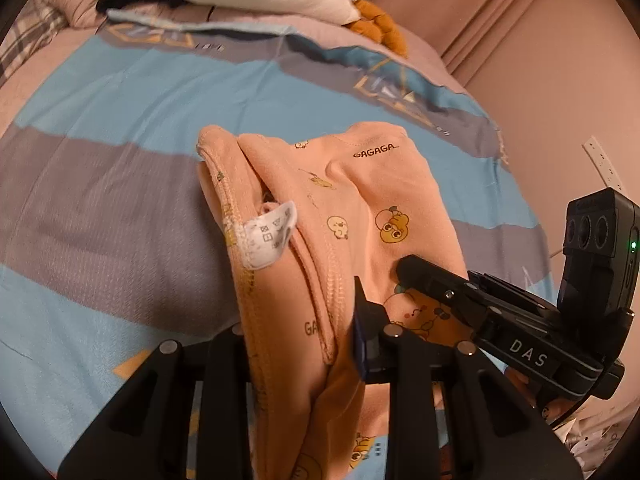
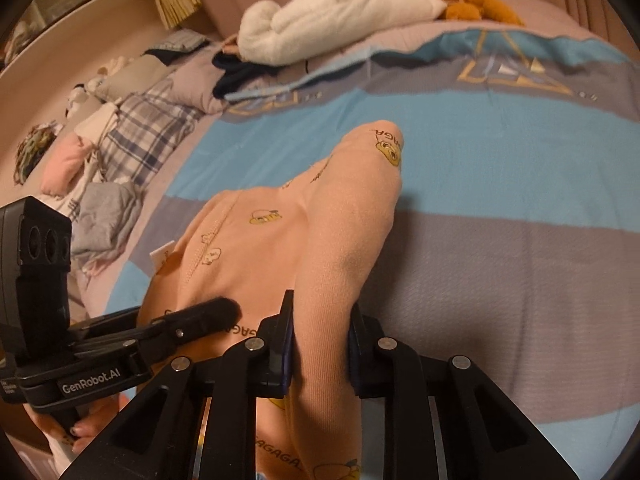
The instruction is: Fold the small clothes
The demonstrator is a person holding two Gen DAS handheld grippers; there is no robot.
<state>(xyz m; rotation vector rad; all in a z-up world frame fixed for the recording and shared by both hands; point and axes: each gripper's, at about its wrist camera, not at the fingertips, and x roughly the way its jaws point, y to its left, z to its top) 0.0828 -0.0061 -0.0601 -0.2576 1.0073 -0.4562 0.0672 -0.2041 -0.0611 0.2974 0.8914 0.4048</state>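
Two grippers meet over a wide bed [image 2: 500,208], and we see its striped cover of blue and grey bands spread under everything. Next in size is a white plush toy [image 2: 340,12] with orange feet lying along the far edge of the bed, and a loose heap of other clothes [image 2: 112,148] beside a checked pillow. Our task piece, a small peach garment [image 1: 360,208] printed with cartoon ducks and the word GAGAGA, hangs bunched between both grippers, lifted at the near end while its far end reaches toward the cover. Our left gripper [image 1: 304,344] is closed on a gathered fold of the garment near its stitched hem. Our right gripper [image 2: 320,344] is closed on another thick fold of the same cloth, pinched between its two fingers. A white care label [image 1: 268,240] sticks out from the inside seam.
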